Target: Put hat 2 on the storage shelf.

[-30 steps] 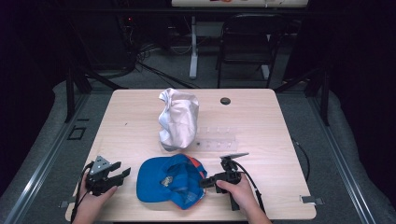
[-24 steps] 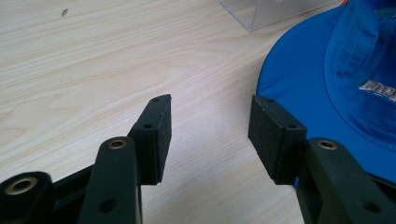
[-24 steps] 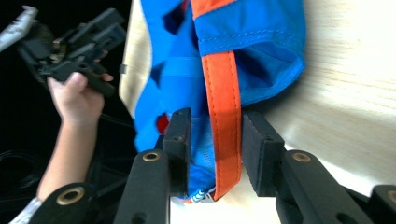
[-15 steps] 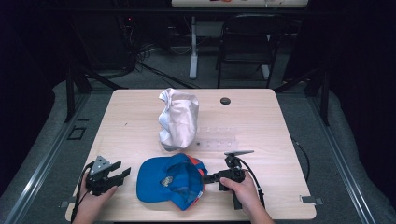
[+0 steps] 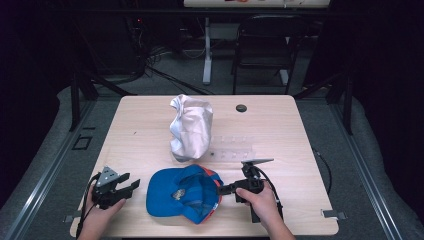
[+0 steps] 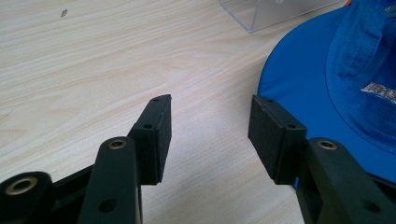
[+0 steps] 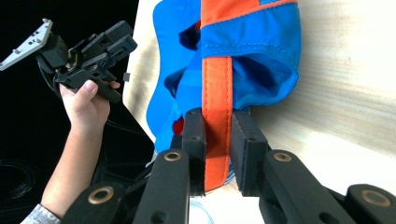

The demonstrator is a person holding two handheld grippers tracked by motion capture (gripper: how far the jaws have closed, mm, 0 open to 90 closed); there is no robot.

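The pale wooden table (image 5: 300,145) carried a crumpled silvery-white bag (image 5: 191,127) standing upright, a clear plastic box (image 5: 232,149) beside it that was hard to make out against the wood, and a small dark round object (image 5: 241,108) too small to identify. The blue fabric cap with orange trim (image 5: 182,192) lay upside down at the near edge between both hands, its underside hidden. The right gripper (image 5: 226,188) had just been closing and pinched the cap's orange strap (image 7: 217,112), while the left gripper (image 5: 131,187) stood wide apart and empty just beside the cap's brim (image 6: 299,79).
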